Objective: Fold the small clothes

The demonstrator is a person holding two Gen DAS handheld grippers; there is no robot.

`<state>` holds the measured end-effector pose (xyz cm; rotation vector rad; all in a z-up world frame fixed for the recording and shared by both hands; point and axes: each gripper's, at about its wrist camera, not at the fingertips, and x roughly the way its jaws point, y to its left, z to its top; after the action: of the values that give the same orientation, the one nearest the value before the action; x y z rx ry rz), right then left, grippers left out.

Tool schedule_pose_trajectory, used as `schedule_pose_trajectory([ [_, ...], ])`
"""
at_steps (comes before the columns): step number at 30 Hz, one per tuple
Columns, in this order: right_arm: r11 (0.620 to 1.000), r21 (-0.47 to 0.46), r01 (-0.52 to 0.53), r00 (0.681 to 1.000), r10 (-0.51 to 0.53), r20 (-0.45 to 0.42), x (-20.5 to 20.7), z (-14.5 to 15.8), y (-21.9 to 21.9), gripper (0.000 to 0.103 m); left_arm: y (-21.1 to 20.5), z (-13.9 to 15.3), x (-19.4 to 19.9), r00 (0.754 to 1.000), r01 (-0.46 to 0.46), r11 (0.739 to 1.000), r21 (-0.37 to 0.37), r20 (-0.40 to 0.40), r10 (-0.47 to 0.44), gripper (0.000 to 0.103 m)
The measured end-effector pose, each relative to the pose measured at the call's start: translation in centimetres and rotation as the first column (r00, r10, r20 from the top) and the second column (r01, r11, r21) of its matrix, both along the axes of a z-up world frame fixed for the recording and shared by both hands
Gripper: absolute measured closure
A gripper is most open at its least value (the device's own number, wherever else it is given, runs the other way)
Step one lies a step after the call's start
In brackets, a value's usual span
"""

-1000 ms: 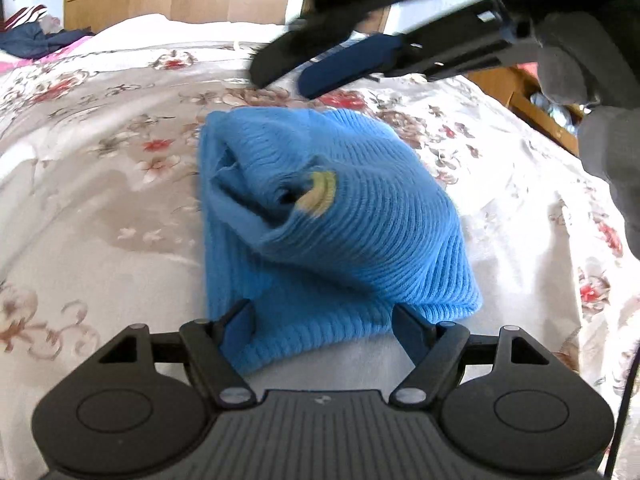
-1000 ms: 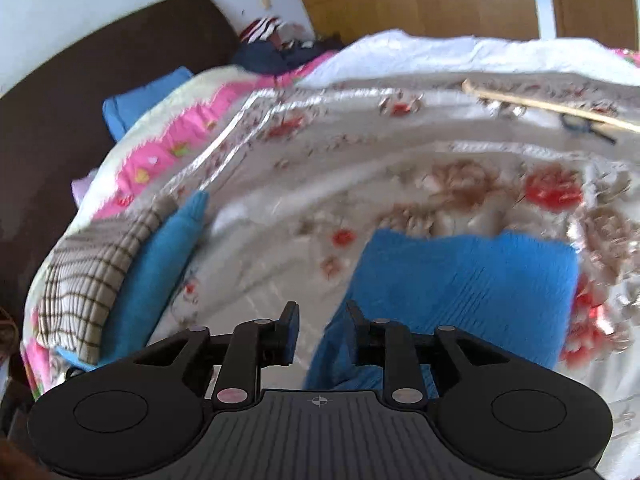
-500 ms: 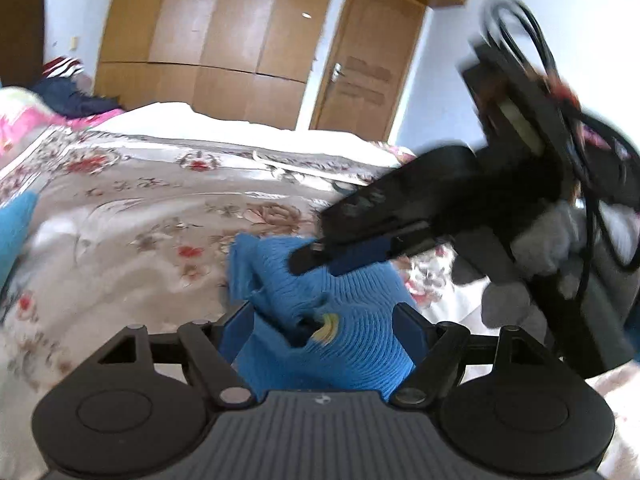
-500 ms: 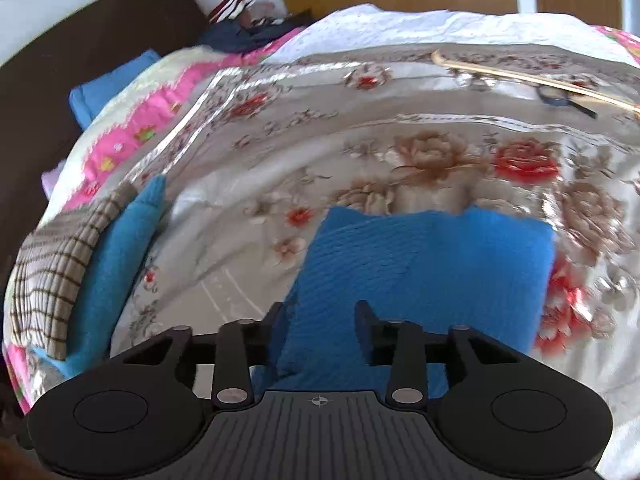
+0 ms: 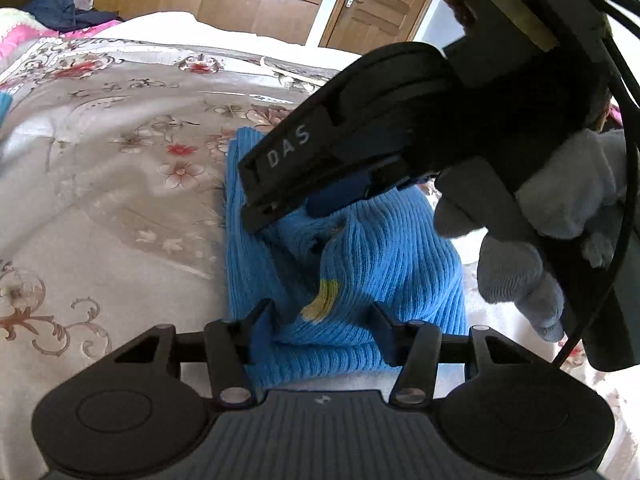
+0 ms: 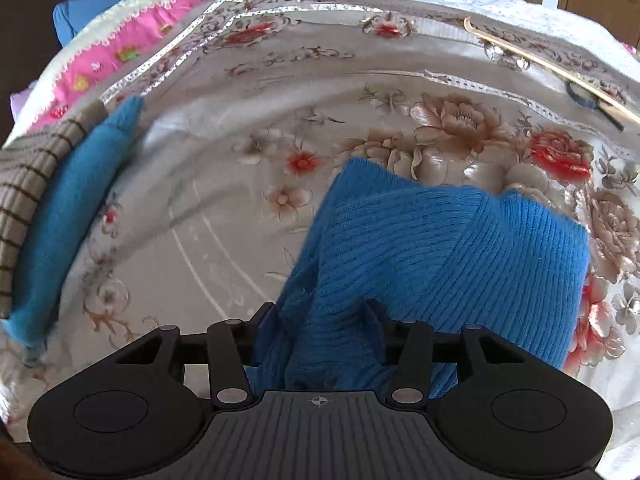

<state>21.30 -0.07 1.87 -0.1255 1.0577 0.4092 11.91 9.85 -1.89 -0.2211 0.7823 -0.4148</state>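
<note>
A small blue ribbed knit garment (image 5: 384,264) with a yellow patch (image 5: 322,300) lies bunched on the floral bedspread (image 5: 120,184). My left gripper (image 5: 320,320) is open, its fingers either side of the garment's near edge. My right gripper (image 6: 320,320) is open with a raised fold of the same garment (image 6: 460,256) between its fingers. In the left wrist view the right gripper (image 5: 280,208) comes in from the right, held by a grey-gloved hand (image 5: 520,256), its tips down on the garment's middle.
A pile of folded clothes, teal (image 6: 68,216) and striped beige (image 6: 28,184), sits at the left of the bed. A wooden stick (image 6: 552,68) and a pink blanket (image 6: 120,44) lie farther off. Wardrobe and door (image 5: 376,4) stand behind.
The right gripper has opened wider and moved forward and down over the garment's fold. The left gripper tilted up, then back down at the garment's near edge.
</note>
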Motion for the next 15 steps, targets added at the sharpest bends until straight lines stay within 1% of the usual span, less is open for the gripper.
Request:
schedule_pose_trajectory([
  [1, 1.0, -0.01, 0.007, 1.0, -0.006, 0.009, 0.0, 0.0, 0.0, 0.067, 0.1, 0.0, 0.2, 1.0, 0.001, 1.0, 0.004, 0.002, -0.001, 0.041],
  [2, 1.0, -0.012, 0.017, 1.0, -0.017, 0.013, 0.0, -0.1, -0.1, 0.078, 0.2, 0.1, 0.2, 1.0, 0.0, 1.0, 0.0, 0.003, 0.0, 0.041],
  [3, 1.0, -0.01, 0.028, 1.0, -0.028, 0.015, 0.1, -0.1, -0.3, 0.085, 0.5, 0.1, 0.2, 1.0, -0.003, 1.0, -0.011, 0.001, 0.003, 0.041],
  [4, 0.999, 0.002, 0.04, 0.999, -0.04, 0.011, 0.2, -0.1, -0.6, 0.087, 0.7, 0.1, 0.1, 1.0, -0.01, 1.0, -0.022, 0.0, 0.01, 0.041],
  [5, 0.998, 0.02, 0.055, 0.998, -0.055, 0.004, 0.3, 0.0, -0.9, 0.093, 1.2, 0.2, 0.0, 1.0, -0.028, 0.999, -0.031, 0.002, 0.028, 0.041],
  [6, 0.997, 0.033, 0.067, 0.998, -0.067, 0.004, 0.3, 0.2, -1.2, 0.095, 1.6, 0.2, -0.3, 0.999, -0.048, 0.998, -0.031, 0.009, 0.049, 0.041],
  [9, 0.996, 0.057, 0.069, 0.997, -0.071, 0.029, -0.3, 1.0, -1.5, 0.096, 1.9, 0.3, -0.6, 0.996, -0.084, 0.996, -0.037, 0.008, 0.084, 0.04],
  [11, 0.995, 0.073, 0.069, 0.996, -0.073, 0.045, -0.6, 1.6, -1.5, 0.096, 1.5, -0.3, -0.2, 0.997, -0.073, 0.997, -0.005, -0.019, 0.073, 0.04],
  [13, 0.993, 0.094, 0.065, 0.996, -0.07, 0.058, -0.7, 2.2, -1.5, 0.096, 1.0, -0.7, 0.0, 0.998, -0.063, 0.997, 0.034, -0.025, 0.064, 0.04],
  [15, 0.992, 0.109, 0.056, 0.996, -0.064, 0.067, -0.8, 2.8, -1.2, 0.096, 1.0, -0.8, 0.1, 0.998, -0.063, 0.997, 0.041, -0.029, 0.064, 0.04],
])
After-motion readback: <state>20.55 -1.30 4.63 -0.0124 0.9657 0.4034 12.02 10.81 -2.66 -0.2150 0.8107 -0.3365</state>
